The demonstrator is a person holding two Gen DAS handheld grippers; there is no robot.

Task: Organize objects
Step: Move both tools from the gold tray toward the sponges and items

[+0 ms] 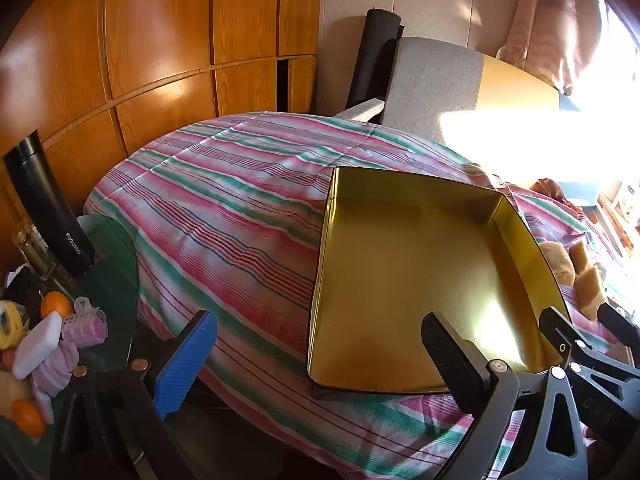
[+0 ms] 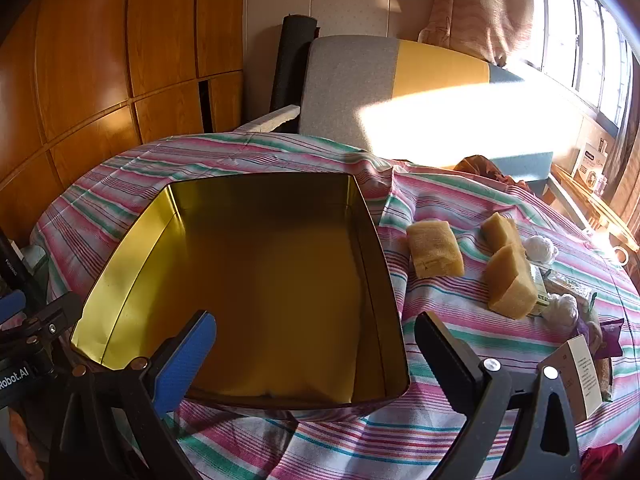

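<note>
The gold tin (image 2: 256, 280) sits on the striped cloth (image 2: 460, 320); right of the tin lie three sponges (image 2: 434, 248), glare washing out items beyond. Left gripper (image 1: 320, 360) and right gripper (image 2: 316, 360) gape wide, holding nothing; their bases are cut off.

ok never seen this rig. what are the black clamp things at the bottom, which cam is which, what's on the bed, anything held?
No robot here: a person holds a pair of handheld tongs in each hand, each with a fisheye camera looking forward along its two fingers. One picture comes from the left tongs, the other from the right tongs; the blue and black pads at the bottom are their fingers. Both stand open and hold nothing.

On the striped bedspread sits an open gold tin, empty inside. To its right lie three yellow sponge blocks, apart from the tin, with small white balls and packets beyond.

The left view also shows a side table with a black flask, oranges and pink hair rollers.
</note>
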